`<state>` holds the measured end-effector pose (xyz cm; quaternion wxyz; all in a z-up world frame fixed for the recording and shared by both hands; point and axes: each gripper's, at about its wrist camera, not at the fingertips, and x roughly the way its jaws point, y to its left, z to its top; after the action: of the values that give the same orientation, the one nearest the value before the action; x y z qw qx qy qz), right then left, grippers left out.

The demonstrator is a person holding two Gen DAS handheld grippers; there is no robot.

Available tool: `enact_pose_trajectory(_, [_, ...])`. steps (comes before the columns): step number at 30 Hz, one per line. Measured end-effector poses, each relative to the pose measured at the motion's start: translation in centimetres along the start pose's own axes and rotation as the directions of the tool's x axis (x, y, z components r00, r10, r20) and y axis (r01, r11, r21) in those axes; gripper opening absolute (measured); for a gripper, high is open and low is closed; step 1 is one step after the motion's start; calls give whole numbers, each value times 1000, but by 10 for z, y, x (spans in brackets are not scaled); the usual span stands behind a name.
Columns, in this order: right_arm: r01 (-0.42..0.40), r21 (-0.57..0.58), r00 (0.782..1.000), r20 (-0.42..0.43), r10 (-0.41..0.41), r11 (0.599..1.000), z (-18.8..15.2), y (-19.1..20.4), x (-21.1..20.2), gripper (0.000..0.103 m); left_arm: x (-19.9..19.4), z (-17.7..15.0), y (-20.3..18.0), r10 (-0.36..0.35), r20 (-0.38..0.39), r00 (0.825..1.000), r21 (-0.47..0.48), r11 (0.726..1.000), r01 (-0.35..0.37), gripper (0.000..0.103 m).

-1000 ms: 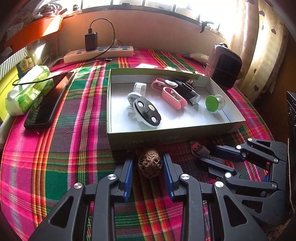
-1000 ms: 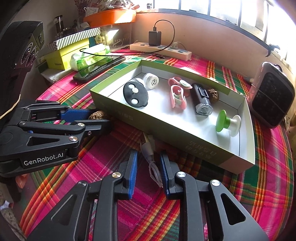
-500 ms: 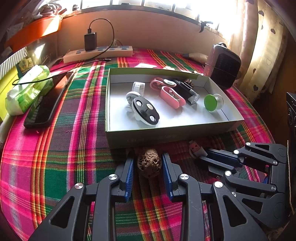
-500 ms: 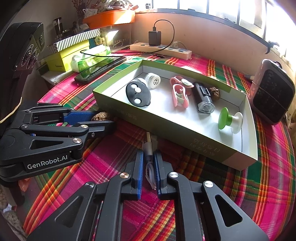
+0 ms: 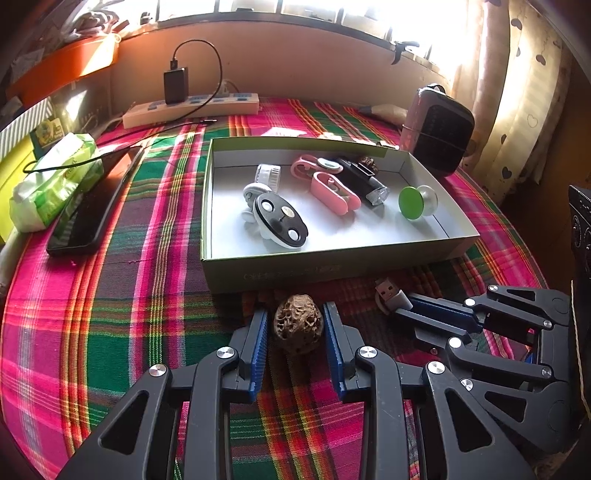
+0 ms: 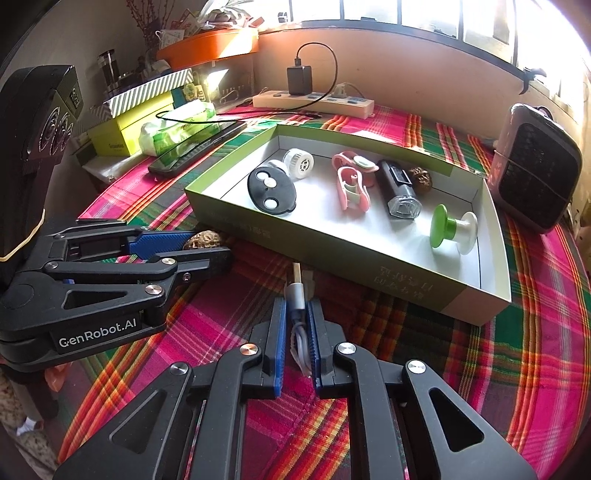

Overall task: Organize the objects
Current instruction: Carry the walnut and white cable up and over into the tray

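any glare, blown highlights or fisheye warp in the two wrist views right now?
Left wrist: window blown out white, curtain washed out, sun patch on the phone; strong barrel warp and dark corners. Right wrist: window clipped, glare on the tissue pack; box edges bow; everything stays sharp.

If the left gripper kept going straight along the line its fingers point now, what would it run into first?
The walnut already sits between the left gripper's fingers. Just past it stands the near wall of the open box, which looks like the first obstacle, though the gripper points downward, so the plaid tablecloth could come first; depth is unclear.
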<state>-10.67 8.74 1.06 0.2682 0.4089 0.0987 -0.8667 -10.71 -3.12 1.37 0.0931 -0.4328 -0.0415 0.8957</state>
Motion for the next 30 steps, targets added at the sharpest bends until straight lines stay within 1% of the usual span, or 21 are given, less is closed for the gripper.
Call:
enact_pose_trajectory(10, [5,32,1000,29,-6,999,2,-5,-10,12,-8,3,-8,6,15,1000,23,1000,-6,27])
enact_pose_trajectory(16, [11,58,998,60,-14,998,6,-11,-21,12,-15,9,-12,9,37,999,36,999,-10,27])
enact_pose_trajectory(30, [75,62,987,134,-83,995,34,-27,-51,12,-29,36,-20,5,88,996,66,998,-11,27])
